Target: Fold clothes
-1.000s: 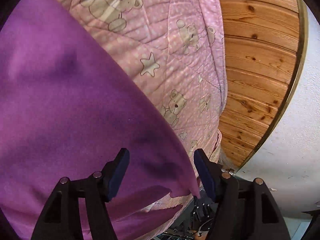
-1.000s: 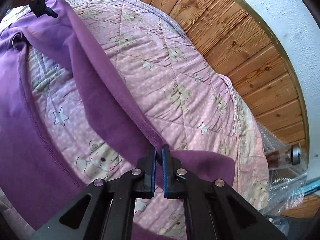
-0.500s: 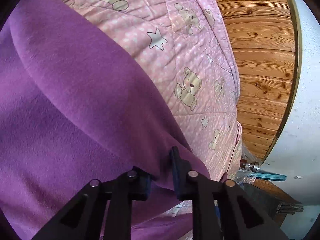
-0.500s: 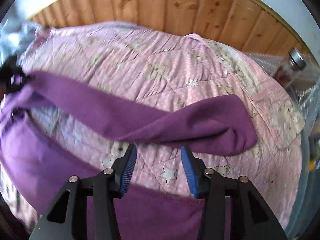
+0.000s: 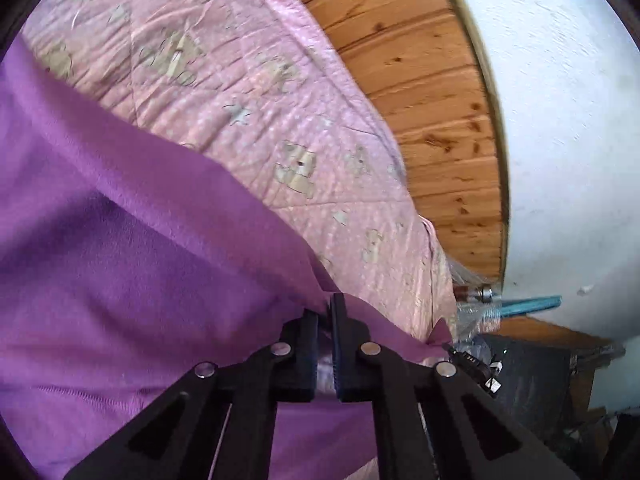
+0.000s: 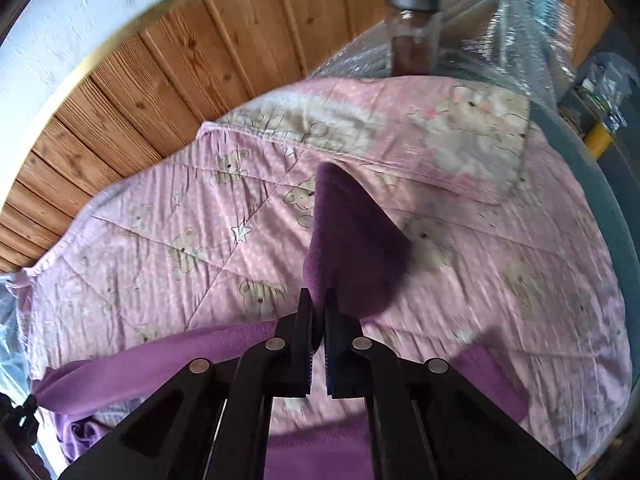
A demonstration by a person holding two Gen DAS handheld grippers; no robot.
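The soft purple fleece garment (image 5: 132, 264) lay spread over a pink quilted bedspread printed with teddy bears and stars (image 5: 256, 92), which covered a bed beside a wall of knotty wooden panelling (image 5: 432, 112). The left gripper (image 5: 325, 312) was clamped on the garment's edge, its black jaws nearly touching with a fold of cloth pinched between them. The right gripper (image 6: 316, 308) was likewise closed on the same garment, pinching a darker purple end, seemingly a sleeve, that rose ahead of the fingertips above the bedspread. A band of purple cloth trailed away to the lower left in the right wrist view. Clear crinkled plastic wrapping (image 6: 500, 20) sat beyond the bed's far edge.
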